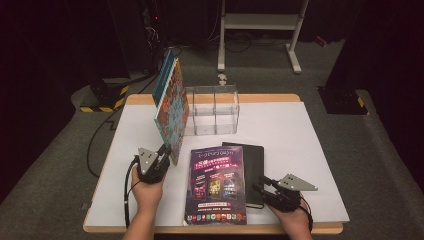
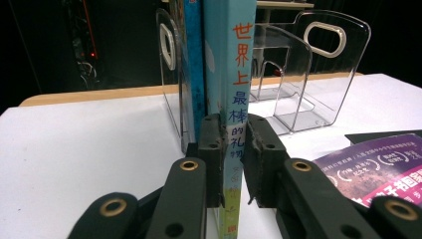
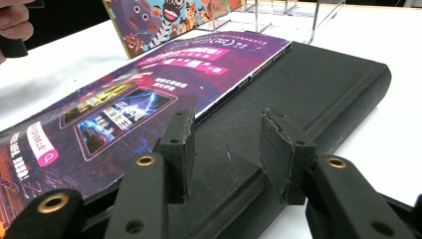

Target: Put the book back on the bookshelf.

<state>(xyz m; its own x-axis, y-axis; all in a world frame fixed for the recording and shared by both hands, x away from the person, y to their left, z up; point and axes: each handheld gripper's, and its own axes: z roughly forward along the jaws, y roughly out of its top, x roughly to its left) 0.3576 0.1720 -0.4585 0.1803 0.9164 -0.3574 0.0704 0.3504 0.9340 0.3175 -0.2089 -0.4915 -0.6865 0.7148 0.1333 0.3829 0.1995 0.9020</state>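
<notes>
Blue book spine [image 2: 238, 99] reading 世界上最棒的礼物, purple magazine cover [image 3: 124, 99] print too blurred to read

Room's dim for me; light falls from above onto the white table [image 1: 300, 150], bkgd past 12 o'clock nearly black. High view soft, grainy. Glare on clear rack [image 2: 318, 84]. My gripper views blur toward 6 o'clock.

A clear acrylic organizer [image 1: 214, 109] stands on the white table [image 1: 300, 150].

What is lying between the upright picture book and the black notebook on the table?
The purple magazine lies flat between the picture book and the black notebook, partly covering the notebook's left side; the high view shows this.
</notes>
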